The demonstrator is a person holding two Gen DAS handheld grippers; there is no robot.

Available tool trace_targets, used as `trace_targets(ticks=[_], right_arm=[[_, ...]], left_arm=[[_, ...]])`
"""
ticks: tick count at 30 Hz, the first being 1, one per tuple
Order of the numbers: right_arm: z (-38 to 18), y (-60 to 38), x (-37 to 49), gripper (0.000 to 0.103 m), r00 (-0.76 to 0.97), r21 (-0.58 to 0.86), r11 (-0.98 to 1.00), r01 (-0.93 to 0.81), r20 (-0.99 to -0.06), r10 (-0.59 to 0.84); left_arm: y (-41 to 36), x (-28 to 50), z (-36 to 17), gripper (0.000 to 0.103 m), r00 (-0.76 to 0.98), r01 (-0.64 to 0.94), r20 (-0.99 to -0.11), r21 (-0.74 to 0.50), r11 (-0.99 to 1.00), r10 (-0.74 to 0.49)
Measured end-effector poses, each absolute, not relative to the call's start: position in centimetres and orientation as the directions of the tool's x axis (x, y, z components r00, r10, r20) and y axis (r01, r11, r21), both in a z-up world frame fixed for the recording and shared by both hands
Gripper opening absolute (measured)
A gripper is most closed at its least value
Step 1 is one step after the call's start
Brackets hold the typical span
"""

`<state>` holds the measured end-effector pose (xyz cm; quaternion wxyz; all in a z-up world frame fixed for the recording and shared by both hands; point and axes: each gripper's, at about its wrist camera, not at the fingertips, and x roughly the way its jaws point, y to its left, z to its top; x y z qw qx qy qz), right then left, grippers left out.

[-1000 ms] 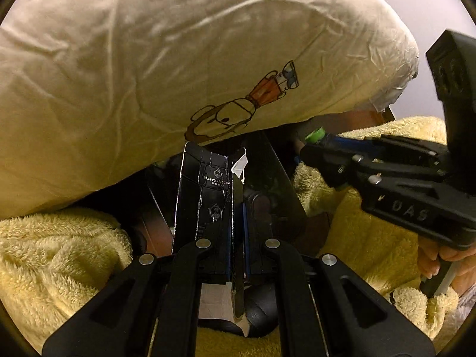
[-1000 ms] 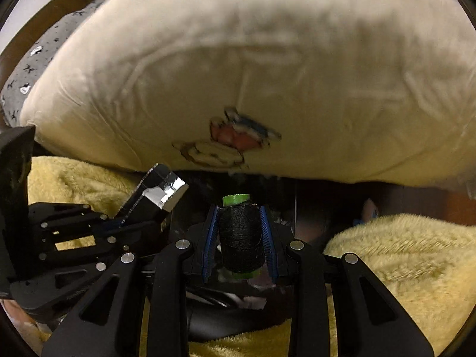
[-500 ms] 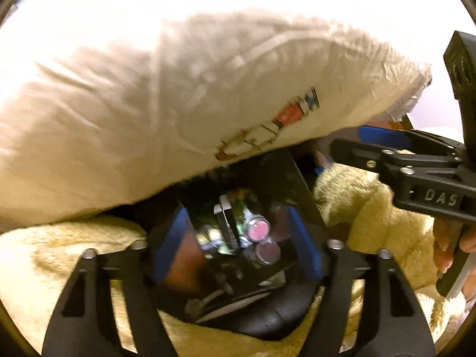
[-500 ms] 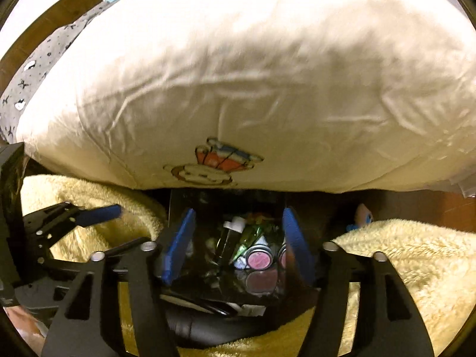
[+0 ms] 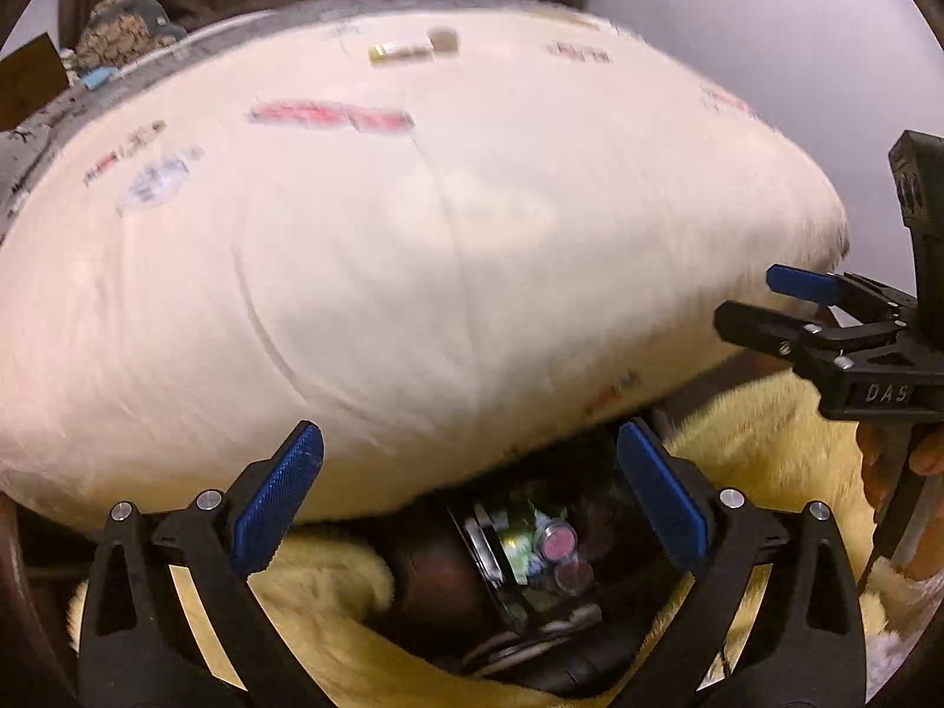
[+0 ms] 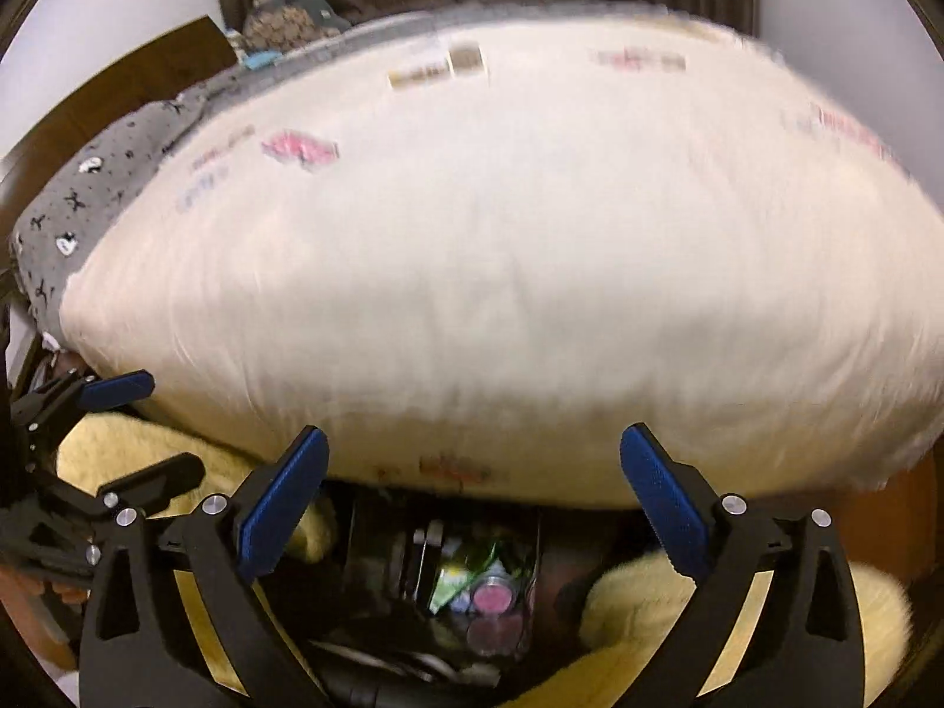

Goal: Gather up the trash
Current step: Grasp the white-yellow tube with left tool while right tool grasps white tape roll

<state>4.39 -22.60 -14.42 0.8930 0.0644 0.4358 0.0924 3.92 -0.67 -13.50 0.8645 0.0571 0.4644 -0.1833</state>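
Trash sits in a dark bin point(image 5: 531, 560) just below and ahead of my left gripper point(image 5: 466, 489), between its spread fingers as I look along them. My left gripper is wide apart and empty, its blue pads point(image 5: 277, 489) clear of everything. Inside the bin I can make out a round pink-topped cap point(image 5: 557, 543), a second duller one just beneath it, a bit of green wrapper point(image 5: 519, 548) and a flat dark box point(image 5: 478, 554) standing on edge against the near side; the rest is too dark and blurred to name.

My right gripper point(image 6: 472, 495) is likewise spread wide with nothing between its pads point(image 6: 283, 501). From its camera the same bin point(image 6: 366, 548) lies below and ahead, with the pink cap point(image 6: 489, 596) and green wrapper point(image 6: 460, 578) showing in it.

Above and beyond both grippers, a big cream pillow point(image 5: 383, 248) fills most of the view, overhanging the far edge of the bin. Small printed figures on it are smeared by blur. Fluffy yellow blanket point(image 5: 330, 607) bunches up on both sides of the bin, touching it. Behind the pillow, off to the left, I see grey patterned fabric point(image 6: 100, 189).

From the left camera, my right gripper point(image 5: 773, 307) appears off to the right, held near the pillow's corner, with my hand point(image 5: 920, 466) on its handle.
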Motion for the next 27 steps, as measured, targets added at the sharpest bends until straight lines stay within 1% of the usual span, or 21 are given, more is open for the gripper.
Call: trace_targets(ticks=[3,7,12,15,18,27], right_arm=[[-12.8,-22.7,6.7,0.099,0.642,0.167,0.981,-0.101,-0.742,0.192],[-11.5,-23.0,10.8,0.099,0.661,0.143,0.985,-0.096,-0.731,0.17],[-10.7,-22.7,17.4,0.099,0.65,0.133,0.985,-0.11,-0.74,0.173],[-10.5,-22.2,20.5,0.099,0.653,0.12,0.986,-0.113,-0.739,0.165],[-10.6,-21.9,24.0,0.099,0.648,0.139,0.983,-0.116,-0.74,0.181],[-11.4,-20.0,35.1,0.099,0.637,0.161,0.984,-0.08,-0.751,0.175]], left_arm=[[0.1,6.0,-11.8,0.095,0.539,0.347,-0.806,-0.053,0.936,-0.245],[0.4,8.8,-10.7,0.095,0.569,0.331,-0.791,-0.029,0.943,-0.224],[0.4,13.9,-10.7,0.095,0.563,0.304,-0.795,-0.054,0.951,-0.226],[0.2,17.4,-10.4,0.095,0.578,0.287,-0.791,-0.033,0.958,-0.2],[-0.5,21.0,-10.4,0.095,0.583,0.279,-0.791,-0.018,0.96,-0.184],[-1.6,27.3,-11.7,0.095,0.574,0.284,-0.8,-0.004,0.959,-0.174]])
